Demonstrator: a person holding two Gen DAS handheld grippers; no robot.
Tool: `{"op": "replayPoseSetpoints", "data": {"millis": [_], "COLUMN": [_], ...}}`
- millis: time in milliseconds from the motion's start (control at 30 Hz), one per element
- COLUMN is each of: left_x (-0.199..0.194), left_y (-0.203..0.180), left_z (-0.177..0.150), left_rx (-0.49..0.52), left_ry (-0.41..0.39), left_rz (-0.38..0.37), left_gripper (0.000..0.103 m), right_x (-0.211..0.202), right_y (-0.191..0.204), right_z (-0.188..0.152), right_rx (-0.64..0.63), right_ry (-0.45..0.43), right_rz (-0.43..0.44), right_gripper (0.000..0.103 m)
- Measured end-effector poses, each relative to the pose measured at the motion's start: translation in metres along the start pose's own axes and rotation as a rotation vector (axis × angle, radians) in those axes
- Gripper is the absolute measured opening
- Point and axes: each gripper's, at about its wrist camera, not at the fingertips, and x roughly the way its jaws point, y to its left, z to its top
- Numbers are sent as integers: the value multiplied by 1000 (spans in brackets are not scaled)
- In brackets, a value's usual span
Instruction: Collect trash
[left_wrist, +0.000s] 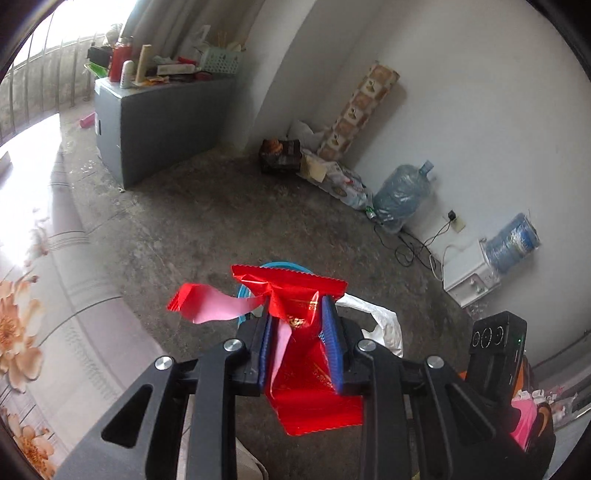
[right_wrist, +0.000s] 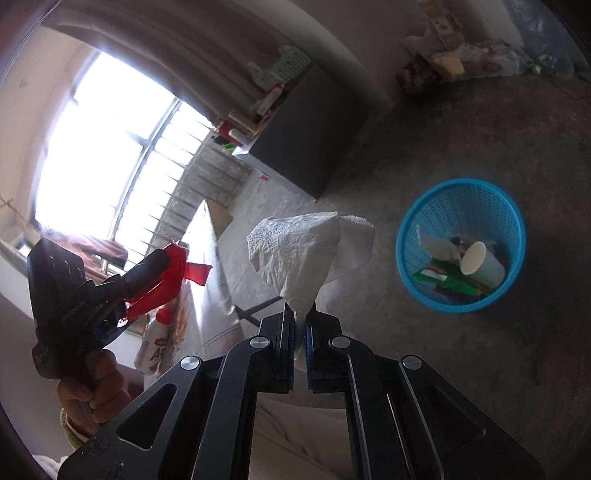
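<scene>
trash is in both tools: the left gripper (left_wrist: 300, 325) is clamped on a red wrapper (left_wrist: 295, 314) (crumpled, with a pink strip hanging to one side), and the right gripper (right_wrist: 300, 325) is pinched on a white tissue (right_wrist: 295, 254). both are held in the air above the concrete floor (left_wrist: 207, 221). a blue basket (right_wrist: 513, 236) stands on the floor near the tissue, with a cup (right_wrist: 480, 262) and scraps inside.

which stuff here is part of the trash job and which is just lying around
Job: red wrapper in left gripper; white tissue in right gripper; blue basket.

Lying about: water jugs, grey cabinet, patterned roll.
</scene>
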Motion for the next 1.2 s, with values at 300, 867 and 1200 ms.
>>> {"op": "replayPoseSetpoints", "data": {"millis": [300, 867, 1200], "left_x": [140, 215, 113], "left_y": [-33, -26, -49], "left_z": [27, 28, 26], "left_rx": [62, 22, 90], "left_ry": [194, 247, 101], "left_rz": [12, 76, 33], "left_gripper": [26, 63, 69], "right_x": [50, 84, 39], "right_y": [-91, -175, -91], "right_z": [27, 22, 18], "right_rx": [215, 400, 134], "right_ry": [66, 49, -34], "right_rz": [-132, -313, -349], "right_gripper": [6, 68, 77]}}
